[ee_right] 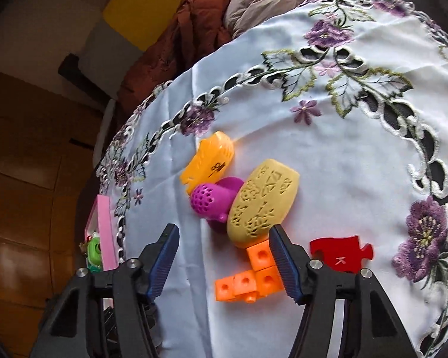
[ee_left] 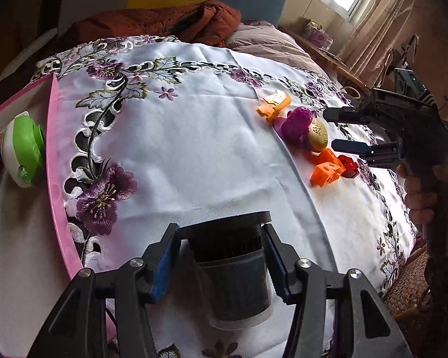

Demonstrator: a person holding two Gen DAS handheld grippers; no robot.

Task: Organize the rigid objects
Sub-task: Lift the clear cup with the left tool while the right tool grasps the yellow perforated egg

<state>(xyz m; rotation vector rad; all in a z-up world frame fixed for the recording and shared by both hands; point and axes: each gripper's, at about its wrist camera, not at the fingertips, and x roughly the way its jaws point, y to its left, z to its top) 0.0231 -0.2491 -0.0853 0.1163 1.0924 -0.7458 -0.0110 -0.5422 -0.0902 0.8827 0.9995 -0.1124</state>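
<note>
My left gripper (ee_left: 221,232) is shut on a dark cylindrical container (ee_left: 233,268) with a black lid, held above the white embroidered tablecloth (ee_left: 194,149). My right gripper (ee_right: 224,232) is open and empty, seen in the left wrist view (ee_left: 328,128) hovering over a cluster of toys. The cluster holds a yellow-orange piece (ee_right: 210,161), a purple perforated toy (ee_right: 215,200), a tan engraved oval (ee_right: 262,203), orange linked cubes (ee_right: 254,274) and a red puzzle piece (ee_right: 340,252). The right finger (ee_right: 283,262) is beside the orange cubes.
A pink-rimmed tray (ee_left: 55,161) lies at the left edge of the table and holds a green-and-white item (ee_left: 22,149). It also shows in the right wrist view (ee_right: 104,232). A rust jacket (ee_left: 164,24) and bedding lie beyond the table.
</note>
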